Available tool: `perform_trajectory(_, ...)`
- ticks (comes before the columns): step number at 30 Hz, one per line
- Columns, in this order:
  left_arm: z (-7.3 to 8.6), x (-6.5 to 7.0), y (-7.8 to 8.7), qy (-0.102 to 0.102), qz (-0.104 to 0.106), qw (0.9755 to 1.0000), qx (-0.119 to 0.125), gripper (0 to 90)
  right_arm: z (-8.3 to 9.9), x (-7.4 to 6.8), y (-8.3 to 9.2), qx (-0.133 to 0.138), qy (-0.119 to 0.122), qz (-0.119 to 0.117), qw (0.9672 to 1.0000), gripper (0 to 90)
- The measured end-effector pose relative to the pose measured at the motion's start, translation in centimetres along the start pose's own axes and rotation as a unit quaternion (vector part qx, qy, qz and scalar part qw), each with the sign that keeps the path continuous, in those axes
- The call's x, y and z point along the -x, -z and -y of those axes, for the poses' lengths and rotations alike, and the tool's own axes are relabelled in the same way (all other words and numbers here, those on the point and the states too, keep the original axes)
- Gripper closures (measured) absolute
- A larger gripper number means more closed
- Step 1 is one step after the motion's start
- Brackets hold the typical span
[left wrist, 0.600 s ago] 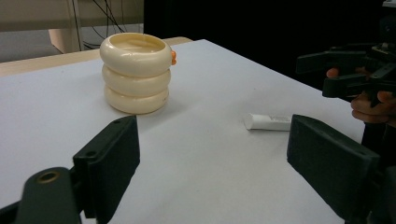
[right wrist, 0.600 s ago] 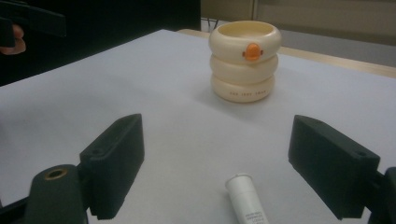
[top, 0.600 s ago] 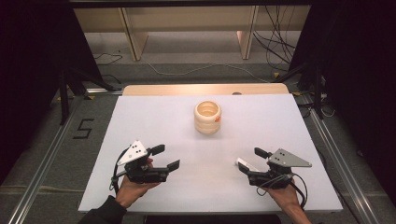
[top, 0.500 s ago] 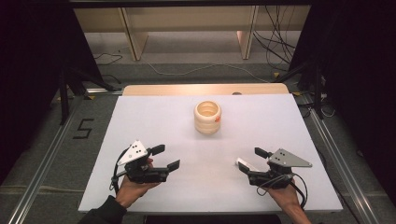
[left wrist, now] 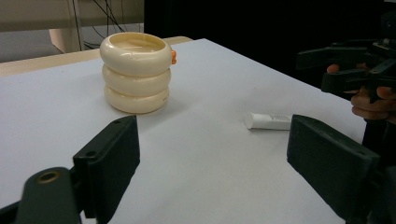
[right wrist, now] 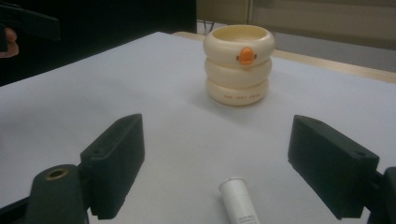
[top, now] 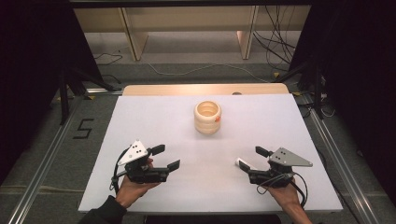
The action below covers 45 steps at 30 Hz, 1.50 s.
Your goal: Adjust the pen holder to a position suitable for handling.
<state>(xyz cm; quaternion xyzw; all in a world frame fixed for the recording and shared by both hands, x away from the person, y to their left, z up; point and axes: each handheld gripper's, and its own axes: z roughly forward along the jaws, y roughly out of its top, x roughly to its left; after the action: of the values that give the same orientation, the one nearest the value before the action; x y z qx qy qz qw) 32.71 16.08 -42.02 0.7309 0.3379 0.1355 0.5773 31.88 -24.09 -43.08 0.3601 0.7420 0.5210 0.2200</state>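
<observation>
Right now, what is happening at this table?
A person holds a two-jaw gripper in each hand over a white table. The left gripper and the right gripper are both open and hold nothing. A small white tube lies between the right gripper's jaws. A cream ringed cup stands farther back, untouched.

The ringed cup (top: 207,117) stands upright on the counter (top: 140,121), ahead of both grippers and between their lines of approach, well apart from each. The left gripper (top: 169,157) sits at the near left of the counter, the right gripper (top: 247,157) at the near right, jaws spread. The small tube (right wrist: 239,201) lies flat on the counter between the right gripper's jaws, touching neither.
</observation>
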Motion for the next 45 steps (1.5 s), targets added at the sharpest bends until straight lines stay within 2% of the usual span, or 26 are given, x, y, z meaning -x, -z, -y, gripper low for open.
perform_trajectory(9,0.0,-0.1,0.0,0.0,-0.002,1.0,-0.001,16.7,-0.8,1.1,-0.5,-0.009,-0.003,0.023,0.9997,20.1)
perform_trajectory(14,0.0,-0.1,0.0,0.001,-0.003,1.0,-0.002,16.7,-1.4,1.9,-0.9,-0.013,-0.012,0.023,0.9996,20.1)
perform_trajectory(20,0.0,-0.1,0.0,0.001,-0.003,1.0,-0.002,16.7,-2.3,2.6,-1.4,-0.018,-0.007,0.025,0.9995,20.1)
perform_trajectory(22,0.0,-0.1,0.0,0.002,-0.002,1.0,-0.002,16.7,-2.8,2.8,-1.6,-0.022,-0.009,0.023,0.9995,20.5)
perform_trajectory(28,0.0,-0.2,0.1,0.003,-0.003,1.0,-0.001,16.7,-4.6,2.9,-2.8,-0.031,0.012,0.011,0.9994,21.9)
perform_trajectory(31,0.0,-0.2,0.1,0.003,-0.004,1.0,-0.001,16.7,-5.7,3.0,-3.7,-0.045,0.02,0.001,0.9988,22.2)
perform_trajectory(36,0.0,-0.2,0.1,0.006,-0.004,1.0,0.001,16.7,-7.8,2.6,-5.5,-0.064,0.043,-0.014,0.997,23.2)
perform_trajectory(45,0.0,-0.2,0.1,0.006,-0.004,1.0,0.003,16.7,-10.6,2.7,-9.3,-0.102,0.056,-0.036,0.9925,24.1)
